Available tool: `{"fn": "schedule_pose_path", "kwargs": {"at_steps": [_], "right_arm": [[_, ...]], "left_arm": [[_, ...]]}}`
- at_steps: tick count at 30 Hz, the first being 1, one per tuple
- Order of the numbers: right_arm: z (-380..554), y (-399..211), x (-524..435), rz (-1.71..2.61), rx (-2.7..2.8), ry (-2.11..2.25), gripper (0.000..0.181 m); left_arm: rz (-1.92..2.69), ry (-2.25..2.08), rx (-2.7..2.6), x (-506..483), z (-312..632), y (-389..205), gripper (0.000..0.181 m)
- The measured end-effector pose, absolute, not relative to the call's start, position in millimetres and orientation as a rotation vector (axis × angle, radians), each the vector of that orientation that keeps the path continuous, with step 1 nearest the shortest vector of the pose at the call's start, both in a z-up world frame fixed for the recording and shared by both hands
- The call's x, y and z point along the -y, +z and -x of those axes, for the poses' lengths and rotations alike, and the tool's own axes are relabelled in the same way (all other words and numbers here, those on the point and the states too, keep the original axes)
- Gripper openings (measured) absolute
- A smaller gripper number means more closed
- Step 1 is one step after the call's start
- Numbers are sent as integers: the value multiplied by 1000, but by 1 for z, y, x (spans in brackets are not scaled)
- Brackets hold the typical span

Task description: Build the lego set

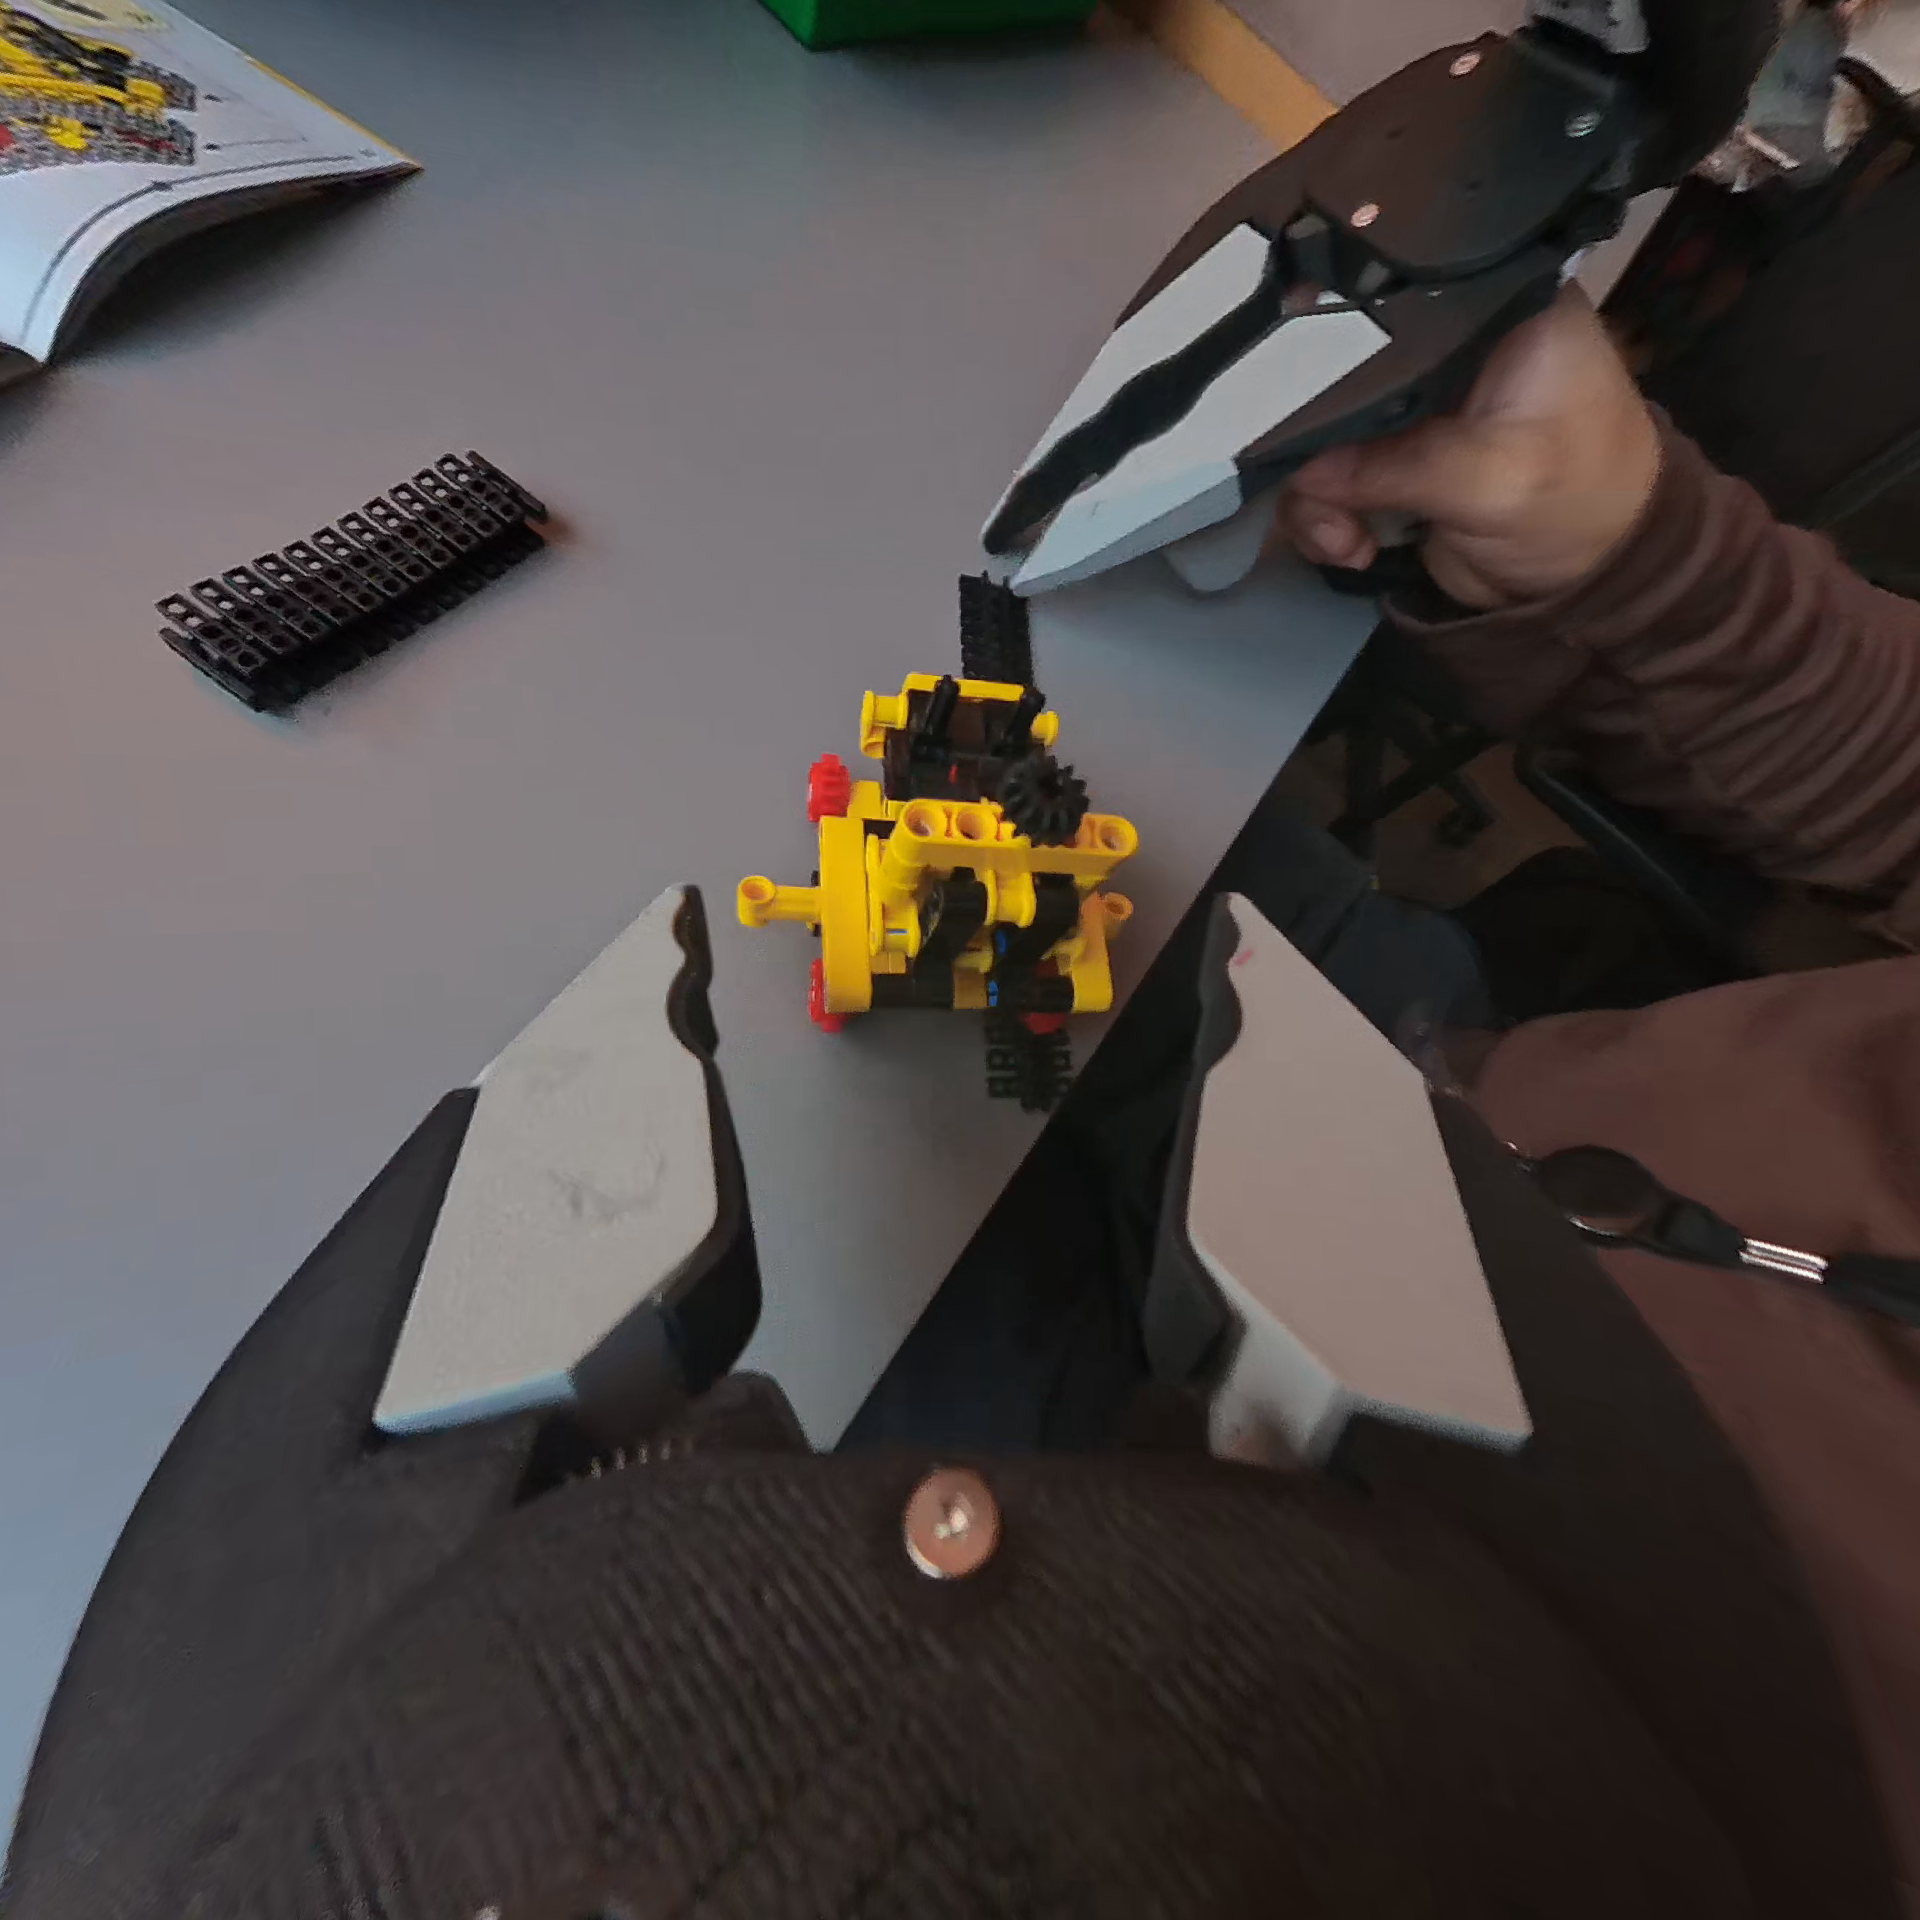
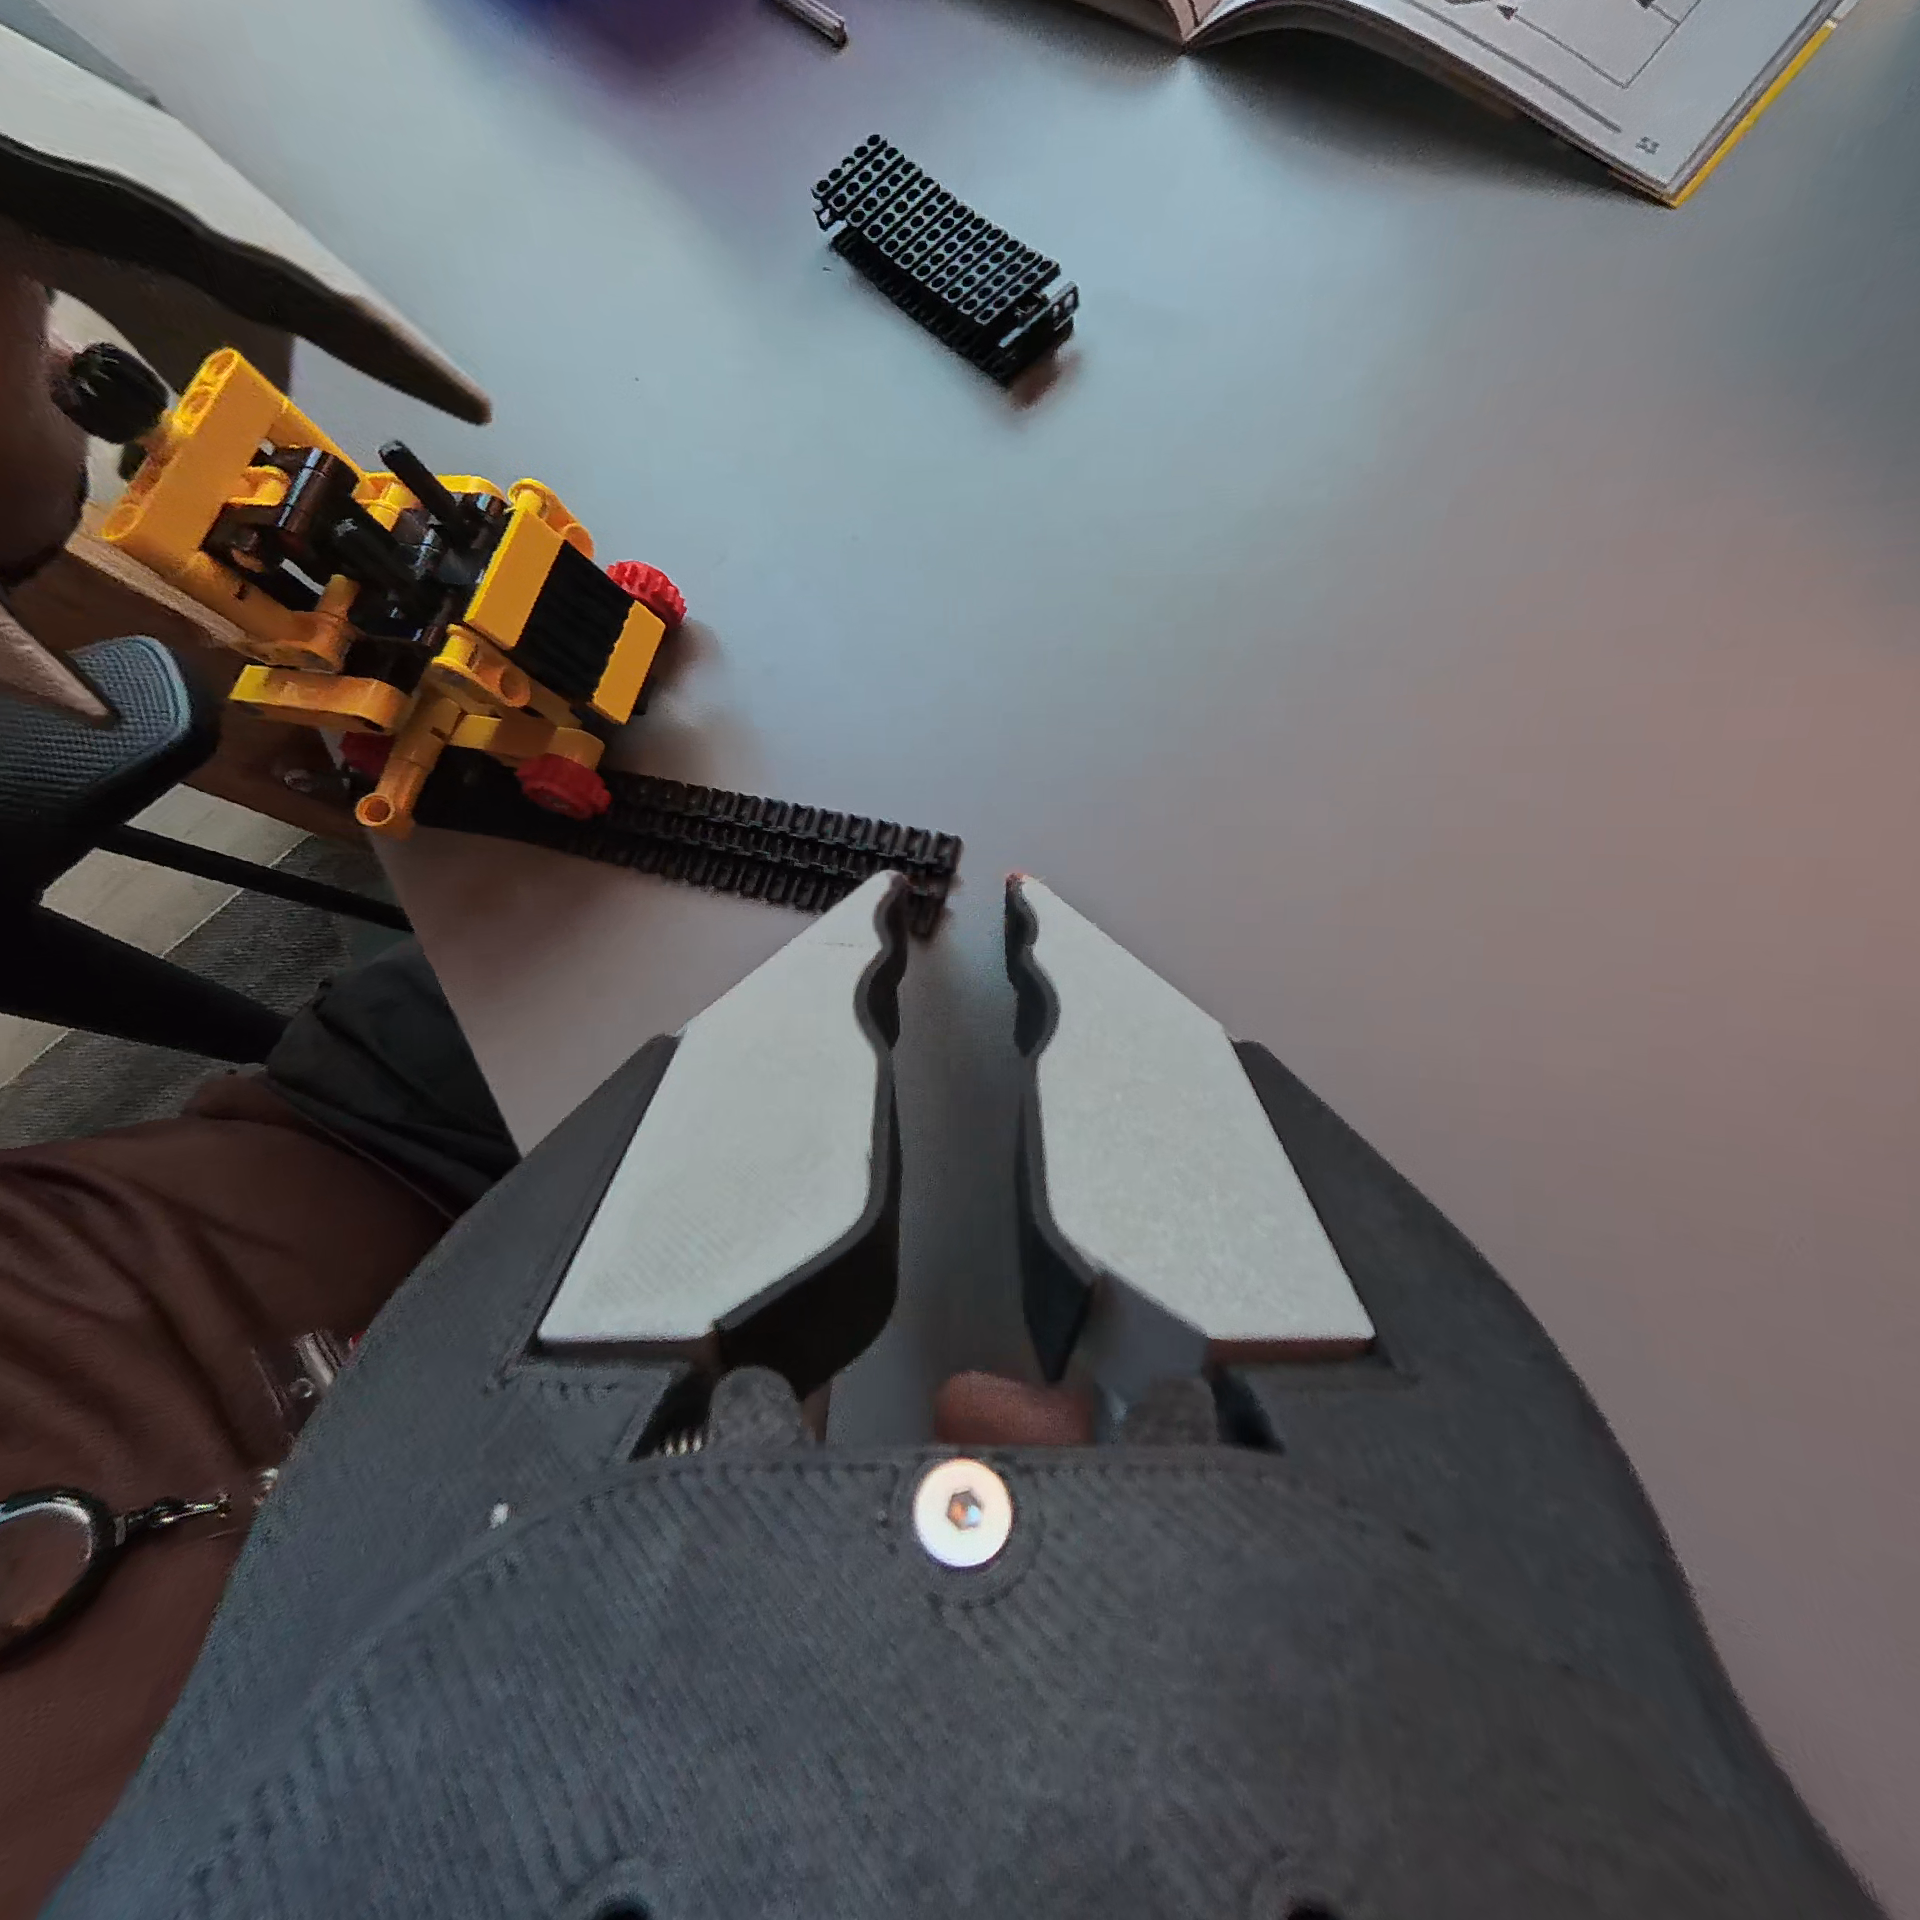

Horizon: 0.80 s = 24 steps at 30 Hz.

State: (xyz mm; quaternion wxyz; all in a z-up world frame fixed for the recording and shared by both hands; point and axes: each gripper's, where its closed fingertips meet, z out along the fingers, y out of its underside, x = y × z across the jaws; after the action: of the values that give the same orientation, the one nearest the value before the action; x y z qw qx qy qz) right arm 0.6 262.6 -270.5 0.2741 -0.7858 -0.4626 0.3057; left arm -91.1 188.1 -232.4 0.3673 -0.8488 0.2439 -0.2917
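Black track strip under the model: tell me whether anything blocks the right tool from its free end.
Nothing visible does. The right tool, jaws slightly apart, sits at the black track strip's free end on bare table.

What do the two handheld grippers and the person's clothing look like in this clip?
Both grippers, left and right, have black ribbed, 3D-printed-looking bodies with a silver screw at the centre. Each carries two tapered grey fingers lined with wavy black pads. The person wears a brown ribbed sleeve, and a black strap with a metal clasp hangs near it.
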Motion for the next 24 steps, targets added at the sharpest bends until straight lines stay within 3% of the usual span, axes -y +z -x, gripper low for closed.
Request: {"fn": "schedule_pose_path", "kwargs": {"at_steps": [3, 7, 24], "right_arm": [[1, -271, -263, 2118, 1248, 801, 15], [6, -272, -257, 2129, 1254, 871, 6], [7, -273, -262, 2100, 1274, 776, 0]], "left_arm": [[2211, -730, -612, -192, 86, -243, 95], [2263, -714, -638, -189, 82, -259, 81], [2273, -743, -607, -186, 80, -259, 80]]}}
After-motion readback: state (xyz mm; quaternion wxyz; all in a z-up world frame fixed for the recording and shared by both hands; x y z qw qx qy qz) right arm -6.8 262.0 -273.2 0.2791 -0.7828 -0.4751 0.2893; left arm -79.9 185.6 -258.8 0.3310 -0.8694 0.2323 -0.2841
